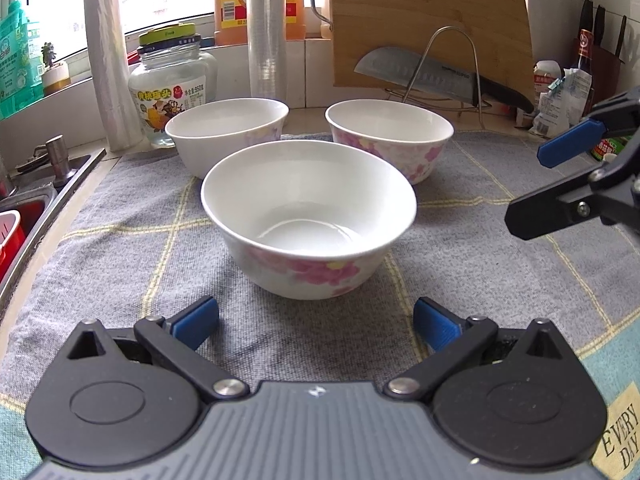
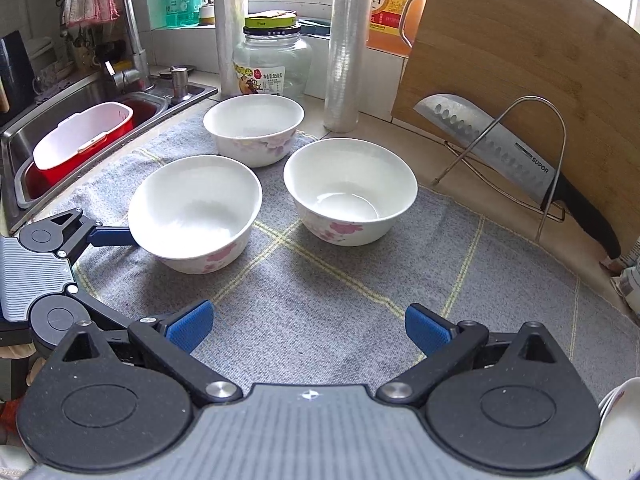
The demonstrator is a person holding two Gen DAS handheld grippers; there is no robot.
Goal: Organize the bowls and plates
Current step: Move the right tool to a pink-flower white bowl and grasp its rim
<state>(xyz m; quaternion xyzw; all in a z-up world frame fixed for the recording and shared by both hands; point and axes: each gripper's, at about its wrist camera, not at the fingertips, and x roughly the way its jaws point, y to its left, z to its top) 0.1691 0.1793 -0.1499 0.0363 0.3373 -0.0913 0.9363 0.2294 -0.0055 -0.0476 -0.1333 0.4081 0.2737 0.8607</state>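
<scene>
Three white porcelain bowls with pink flower prints stand upright and apart on a grey woven cloth with yellow lines (image 2: 320, 304), spread over the counter beside the steel sink (image 2: 80, 104), probably so the crockery can dry and not slide. The nearest bowl (image 1: 308, 216) sits straight ahead of the left gripper (image 1: 316, 322), whose blue-padded tongs are spread wide and empty, just short of its base; in the right wrist view one blue finger of that gripper reaches the bowl's outer wall, though I cannot tell whether it touches. The back-left bowl (image 1: 226, 132) stands before a clear glass jar with a green lid (image 1: 172, 92), and the back-right bowl (image 1: 390, 138) stands near a wire rack holding a steel cleaver (image 1: 432, 76) against a leaning bamboo cutting board (image 1: 432, 16). The right gripper (image 2: 308, 326) hovers over bare cloth, tongs apart and holding nothing, facing the back-right bowl. No plates are clearly visible; a white rim at the right view's lower corner is too cropped to identify. Judging by the layout, nesting the bowls has not begun, and the left gripper seems lined up for the first pick.
</scene>
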